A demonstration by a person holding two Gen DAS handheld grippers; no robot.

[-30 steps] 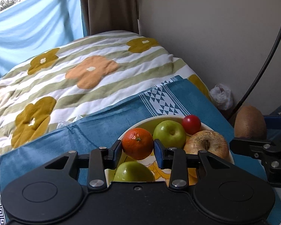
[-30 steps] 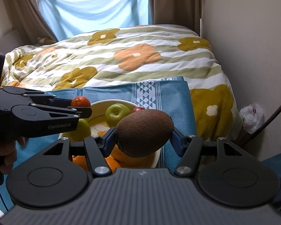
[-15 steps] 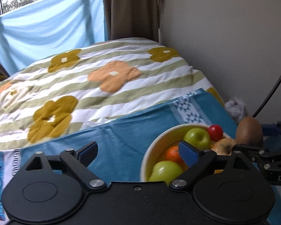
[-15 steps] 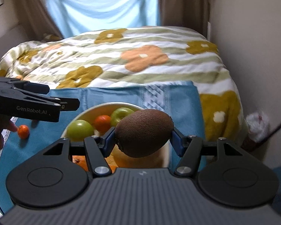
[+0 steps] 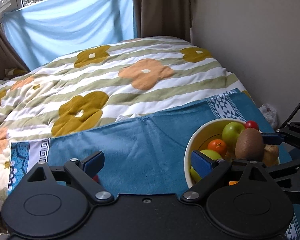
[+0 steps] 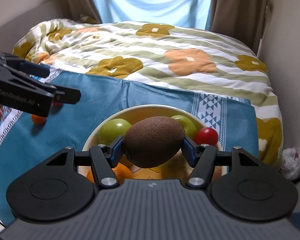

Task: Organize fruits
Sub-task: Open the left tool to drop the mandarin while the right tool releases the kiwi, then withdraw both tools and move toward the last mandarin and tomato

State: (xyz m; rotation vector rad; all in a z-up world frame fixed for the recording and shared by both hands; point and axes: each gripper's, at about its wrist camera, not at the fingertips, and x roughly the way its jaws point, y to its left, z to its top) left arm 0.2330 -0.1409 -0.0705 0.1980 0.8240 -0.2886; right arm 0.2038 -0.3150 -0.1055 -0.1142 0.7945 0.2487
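Left wrist view. My left gripper [image 5: 147, 163] stands wide apart, nothing between the pads, over bare blue cloth [image 5: 142, 140]. The bowl [image 5: 187, 154] sits at about 3 o'clock from it, holding green apples [image 5: 231, 132], a small orange [image 5: 216, 146] and a cherry tomato [image 5: 251, 124]. The kiwi [image 5: 248, 145] hangs over the bowl, clamped in my right gripper, which enters from the 3 o'clock edge. Risk: my right-hand finger sits close to the bowl rim; a careless swing could nudge the bowl on the soft bedding. A second ago these jaws were closed around the orange above the bowl; now they are open, the orange lies in the bowl, and the gripper has drifted off toward 9 o'clock.

Right wrist view. My right gripper [image 6: 152, 150] is clamped on the kiwi [image 6: 153, 141] end to end, directly above the bowl [image 6: 114, 118]. The bowl is already crowded, so, as I judge it, a release from height could bounce the kiwi off the apples and over the rim, or bruise the tomato [image 6: 206, 136]. At 10 o'clock my left gripper [image 6: 48, 88] hovers near a loose orange [image 6: 38, 120] on the cloth. Earlier the kiwi was short of the bowl's middle; the bowl now sits squarely beneath it.
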